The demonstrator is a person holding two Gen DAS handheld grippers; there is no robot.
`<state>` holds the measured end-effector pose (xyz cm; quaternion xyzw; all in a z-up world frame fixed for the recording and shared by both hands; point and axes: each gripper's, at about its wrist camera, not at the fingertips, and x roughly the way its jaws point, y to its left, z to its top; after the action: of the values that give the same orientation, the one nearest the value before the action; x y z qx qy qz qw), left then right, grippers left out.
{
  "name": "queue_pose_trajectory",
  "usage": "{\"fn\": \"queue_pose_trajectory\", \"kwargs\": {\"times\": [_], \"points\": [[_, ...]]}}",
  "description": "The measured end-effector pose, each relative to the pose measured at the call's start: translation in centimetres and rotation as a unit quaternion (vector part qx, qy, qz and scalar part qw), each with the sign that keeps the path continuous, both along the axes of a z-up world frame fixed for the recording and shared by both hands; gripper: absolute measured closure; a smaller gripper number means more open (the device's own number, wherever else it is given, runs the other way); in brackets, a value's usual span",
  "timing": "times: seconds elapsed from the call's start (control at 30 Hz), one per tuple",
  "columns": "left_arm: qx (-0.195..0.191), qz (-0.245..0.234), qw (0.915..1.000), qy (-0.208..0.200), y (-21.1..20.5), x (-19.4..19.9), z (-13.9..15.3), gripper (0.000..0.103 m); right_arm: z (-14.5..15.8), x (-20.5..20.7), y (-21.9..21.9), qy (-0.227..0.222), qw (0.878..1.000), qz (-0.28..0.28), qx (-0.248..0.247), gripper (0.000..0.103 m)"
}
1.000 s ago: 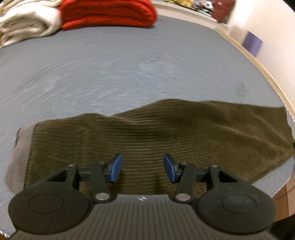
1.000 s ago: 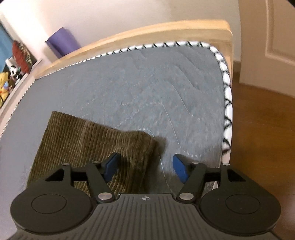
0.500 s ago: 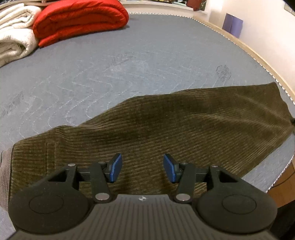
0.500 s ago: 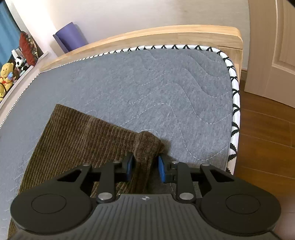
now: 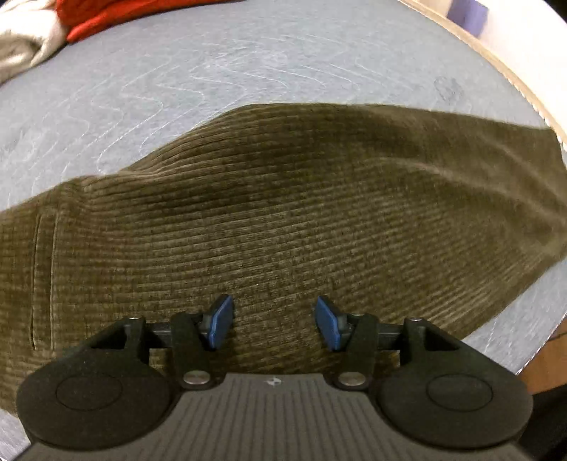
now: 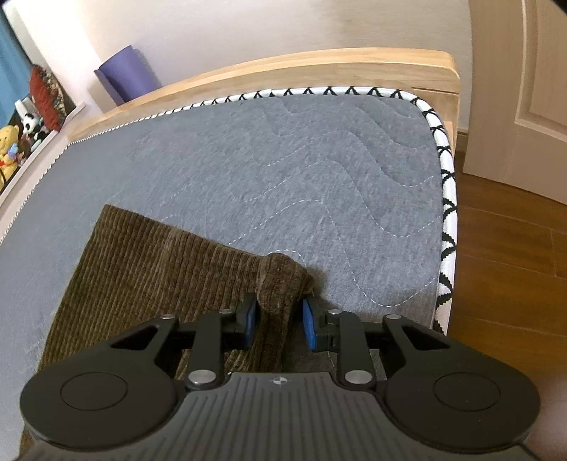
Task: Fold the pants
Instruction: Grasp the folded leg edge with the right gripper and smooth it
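Olive corduroy pants (image 5: 283,220) lie flat on the grey mattress (image 6: 319,170), soft, limp and thick-ribbed, so best taken at hems or corners: right gripper (image 6: 277,321) is closing on a bunched hem corner, left gripper (image 5: 273,321) opening, empty, above mid-leg.

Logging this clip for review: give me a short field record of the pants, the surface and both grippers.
garment: brown corduroy pants, spread flat
surface: grey quilted mattress
left gripper: fingers apart and opening, over the middle of the pants, nothing pinched
right gripper: fingers closing on a bunched corner of the pants
background: red blanket
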<state>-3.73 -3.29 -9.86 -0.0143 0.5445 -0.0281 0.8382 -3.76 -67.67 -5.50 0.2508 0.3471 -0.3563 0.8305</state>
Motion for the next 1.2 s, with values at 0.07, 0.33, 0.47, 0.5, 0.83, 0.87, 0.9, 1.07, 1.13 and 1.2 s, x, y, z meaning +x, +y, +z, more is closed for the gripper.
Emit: {"fn": "queue_pose_trajectory", "kwargs": {"times": [0.07, 0.33, 0.47, 0.5, 0.83, 0.87, 0.9, 1.07, 1.13, 1.2], "points": [[0.008, 0.001, 1.0, -0.005, 0.0, 0.1, 0.2, 0.045, 0.8, -0.1, 0.4, -0.011, 1.0, -0.001, -0.008, 0.083], [-0.019, 0.037, 0.9987, -0.03, 1.5, 0.6, 2.4, 0.045, 7.7, 0.8, 9.6, -0.11, 0.983, 0.122, -0.087, 0.089], [-0.042, 0.075, 0.9953, -0.044, 3.6, 1.3, 3.9, 0.045, 10.4, 0.7, 20.1, -0.157, 0.937, 0.29, -0.12, 0.09], [-0.05, 0.088, 0.9938, -0.048, 4.3, 1.6, 4.1, 0.045, 10.7, 0.5, 23.3, -0.164, 0.915, 0.347, -0.124, 0.09], [-0.093, 0.141, 0.985, -0.035, 7.6, 2.6, 4.3, 0.042, -0.1, -8.4, 45.6, 0.022, 0.575, 0.816, -0.05, 0.083], [-0.097, 0.141, 0.9847, -0.034, 7.7, 2.7, 4.2, 0.042, -0.5, -9.1, 45.8, 0.03, 0.555, 0.829, -0.052, 0.078], [-0.099, 0.141, 0.9845, -0.035, 7.7, 2.9, 4.2, 0.042, -0.6, -9.5, 45.7, 0.03, 0.542, 0.838, -0.053, 0.07], [-0.11, 0.138, 0.9837, -0.036, 7.5, 4.0, 3.7, 0.043, 0.6, -5.7, 43.6, 0.018, 0.616, 0.787, -0.028, 0.055], [-0.124, 0.133, 0.9826, -0.037, 7.0, 4.6, 3.2, 0.058, 0.4, -3.9, 43.0, 0.026, 0.64, 0.767, -0.021, 0.055], [-0.139, 0.123, 0.9818, -0.04, 6.5, 5.1, 3.1, 0.073, -0.2, -3.5, 42.6, 0.039, 0.642, 0.765, -0.019, 0.055]]}}
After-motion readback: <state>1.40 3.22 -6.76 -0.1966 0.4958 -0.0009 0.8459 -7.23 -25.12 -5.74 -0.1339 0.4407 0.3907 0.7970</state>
